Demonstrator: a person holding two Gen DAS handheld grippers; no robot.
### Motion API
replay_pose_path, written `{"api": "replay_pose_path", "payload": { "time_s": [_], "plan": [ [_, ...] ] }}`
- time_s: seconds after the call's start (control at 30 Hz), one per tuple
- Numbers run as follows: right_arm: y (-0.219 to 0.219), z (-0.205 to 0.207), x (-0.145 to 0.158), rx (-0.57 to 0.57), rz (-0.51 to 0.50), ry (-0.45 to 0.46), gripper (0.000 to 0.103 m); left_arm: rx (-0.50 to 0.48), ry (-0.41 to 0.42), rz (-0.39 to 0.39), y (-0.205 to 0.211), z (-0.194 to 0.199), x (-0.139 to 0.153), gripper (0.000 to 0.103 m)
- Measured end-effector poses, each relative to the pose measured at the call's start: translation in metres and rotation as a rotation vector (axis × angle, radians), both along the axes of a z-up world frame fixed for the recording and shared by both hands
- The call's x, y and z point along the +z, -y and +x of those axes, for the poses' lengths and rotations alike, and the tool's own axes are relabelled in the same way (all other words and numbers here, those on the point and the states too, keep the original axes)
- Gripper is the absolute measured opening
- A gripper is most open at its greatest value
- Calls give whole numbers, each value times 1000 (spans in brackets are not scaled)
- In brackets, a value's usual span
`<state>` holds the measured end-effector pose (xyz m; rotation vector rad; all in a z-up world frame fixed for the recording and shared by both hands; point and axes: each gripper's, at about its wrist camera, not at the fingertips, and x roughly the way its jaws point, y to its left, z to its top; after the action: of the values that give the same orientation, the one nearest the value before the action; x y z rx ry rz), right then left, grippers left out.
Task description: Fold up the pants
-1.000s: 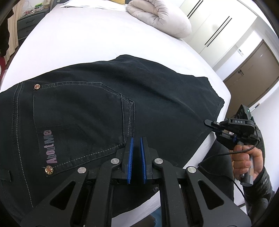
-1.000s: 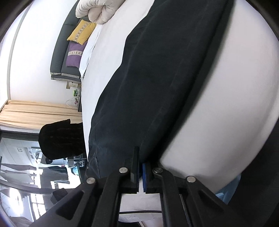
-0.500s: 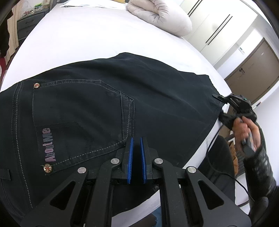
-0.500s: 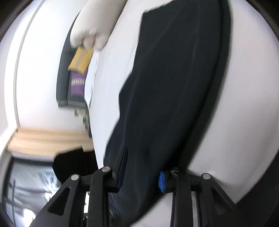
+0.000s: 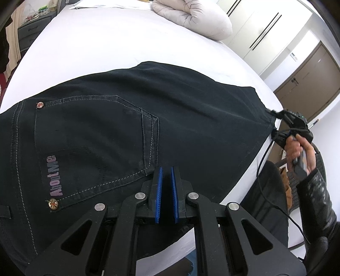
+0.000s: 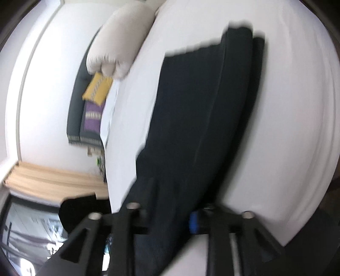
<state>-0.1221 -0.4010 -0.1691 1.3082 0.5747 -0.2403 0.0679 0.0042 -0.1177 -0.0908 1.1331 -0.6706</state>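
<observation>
Black jeans (image 5: 191, 118) lie flat on the white bed (image 5: 106, 42), back pocket and a lettered label facing up. My left gripper (image 5: 166, 169) hovers over the seat beside the pocket's corner, blue pads shut with nothing seen between them. At the leg end by the bed's right edge, a hand (image 5: 297, 148) holds my right gripper (image 5: 272, 124). In the blurred right wrist view the jeans (image 6: 201, 116) run up from between the right gripper's (image 6: 172, 203) jaws. Those jaws are opening, and the cloth lies between them without being pinched.
A rolled pale duvet (image 5: 195, 19) lies at the head of the bed. White wardrobe doors (image 5: 261, 31) and a brown door (image 5: 308, 80) stand beyond the right edge. A dark sofa with yellow and purple cushions (image 6: 95, 91) lines the far wall.
The right gripper went from shut beside the bed's edge to spread apart at the jeans' leg end, moving up along the hem. The left gripper stayed put.
</observation>
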Motion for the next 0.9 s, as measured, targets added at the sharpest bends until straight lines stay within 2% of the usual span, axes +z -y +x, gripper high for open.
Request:
{"api": "replay_pose_path", "payload": {
  "time_s": [0.2, 0.27, 0.3, 0.33, 0.4, 0.53, 0.6, 0.67, 0.73, 0.77, 0.8, 0.83, 0.87, 0.9],
  "plan": [
    [52, -29, -7, -181, 67, 25, 39, -9, -2, 3, 3, 0, -1, 8],
    [64, -57, 1, -300, 32, -6, 41, -9, -3, 0, 3, 1, -1, 8],
    [67, -72, 10, -378, -14, -54, 48, -9, -6, -3, 4, 2, -1, 8],
    [68, -80, 17, -411, -55, -75, 48, -9, -13, -6, 5, 5, -2, 8],
    [64, -76, 34, -349, -122, -48, 48, -10, -23, -10, 11, 10, -3, 8],
    [28, -15, 53, -37, -178, 0, 47, -34, -8, -19, 39, 24, 2, 8],
    [6, 20, 51, 103, -158, 41, 47, -56, 11, -25, 54, 29, 7, 9],
    [-5, 48, 38, 186, -114, 33, 47, -69, 25, -30, 67, 35, 11, 23],
    [-5, 63, 19, 222, -76, 2, 47, -70, 36, -29, 74, 39, 12, 69],
    [2, 65, 11, 210, -73, -22, 47, -63, 44, -33, 75, 40, 12, 70],
    [7, 70, 4, 201, -64, -29, 42, -64, 35, -35, 76, 42, 10, 70],
    [17, 66, -4, 193, -42, -17, 35, -65, 20, -31, 76, 43, 8, 70],
    [27, 64, -8, 180, -27, -14, 21, -61, 8, -24, 76, 43, 5, 70],
    [41, 60, -11, 158, -24, -20, 16, -56, 3, -21, 76, 43, 2, 70]
  ]
}}
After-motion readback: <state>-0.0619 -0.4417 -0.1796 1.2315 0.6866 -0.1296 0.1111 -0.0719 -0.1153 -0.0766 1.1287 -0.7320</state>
